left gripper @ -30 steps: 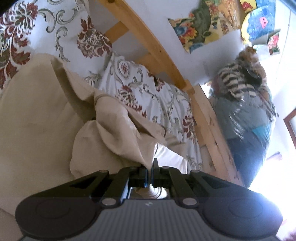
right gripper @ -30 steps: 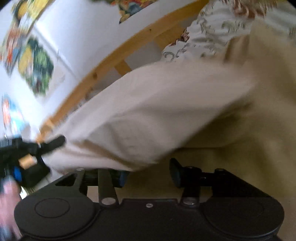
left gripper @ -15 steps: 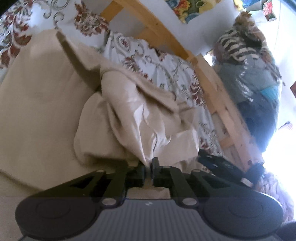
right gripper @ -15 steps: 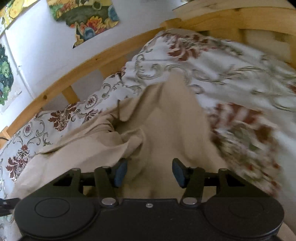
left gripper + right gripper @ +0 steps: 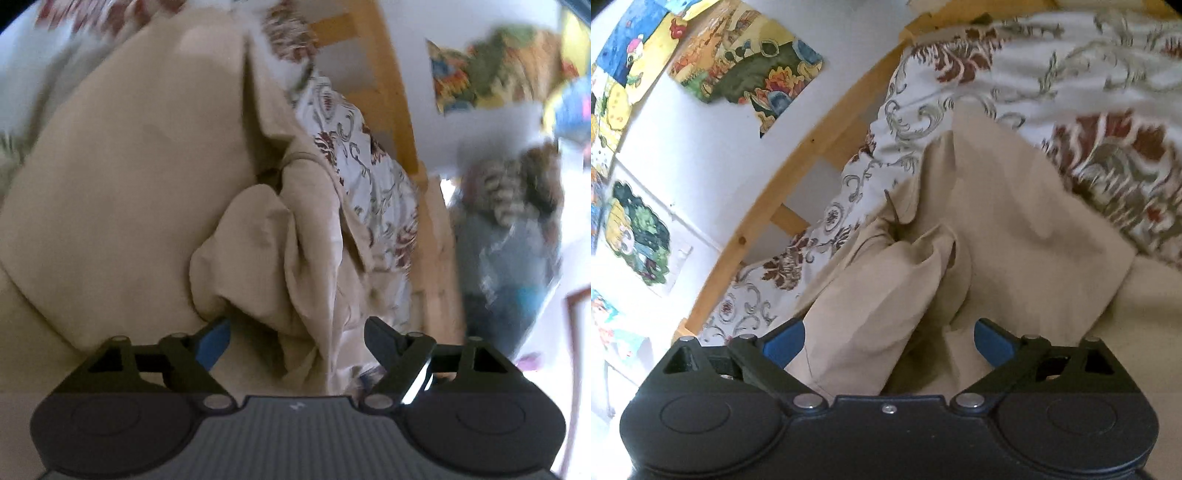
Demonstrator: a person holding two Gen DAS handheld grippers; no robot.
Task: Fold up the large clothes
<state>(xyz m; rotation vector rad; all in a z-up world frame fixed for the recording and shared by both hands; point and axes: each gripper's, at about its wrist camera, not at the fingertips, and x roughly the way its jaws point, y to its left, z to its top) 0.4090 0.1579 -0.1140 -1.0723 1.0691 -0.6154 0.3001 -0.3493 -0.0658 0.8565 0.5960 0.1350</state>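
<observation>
Both tools spread, gripping nothing atm. Left tool (image 5: 297, 328) and right tool (image 5: 888, 338) each straddle a bunched ridge of the large beige cotton garment (image 5: 1015, 236), which lies crumpled on the bed w/ the floral white-and-maroon bedspread (image 5: 1108, 96), near the wooden bed rail (image 5: 798, 158).

Risks as I see them: closing here grabs several layers, not one edge, so the fold drags skewed. Left view is blurred, can't pick out a hem. Garment's far edge sits close to the rail side, so a pull could slide it off.
</observation>
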